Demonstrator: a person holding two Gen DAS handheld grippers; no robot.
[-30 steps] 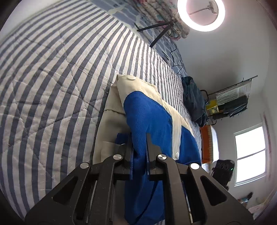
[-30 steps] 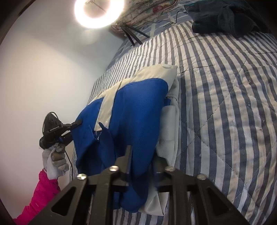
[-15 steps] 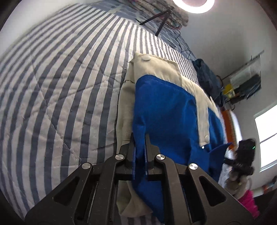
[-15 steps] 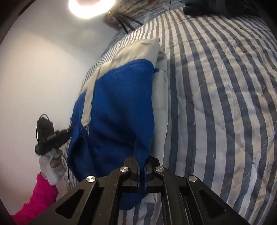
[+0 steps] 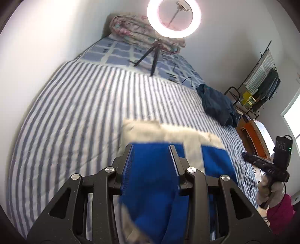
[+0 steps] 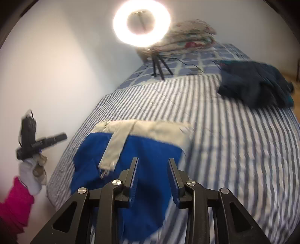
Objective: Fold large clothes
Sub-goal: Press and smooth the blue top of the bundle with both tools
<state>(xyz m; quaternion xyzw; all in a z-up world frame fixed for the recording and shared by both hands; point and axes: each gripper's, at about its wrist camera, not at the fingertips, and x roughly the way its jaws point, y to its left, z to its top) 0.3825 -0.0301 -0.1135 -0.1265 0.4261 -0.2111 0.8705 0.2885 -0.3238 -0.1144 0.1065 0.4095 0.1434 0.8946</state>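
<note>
Both jaws now off corduroy jacket [image 5: 150,180]

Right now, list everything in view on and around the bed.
jacket: one, blue with cream panels, folded on the quilt, near edge
striped quilt: one, blue and white, covers the bed
checked sheet: one, blue, at the bed's far end
dark garment: one, navy, heaped on the quilt's right side
floral bundle: one, pale patterned, far end
ring light: one, lit, on a black tripod
clothes rack: one, black, by the wall
left hand-held gripper: black, open, above the jacket
right hand-held gripper: black, open, above the jacket
</note>
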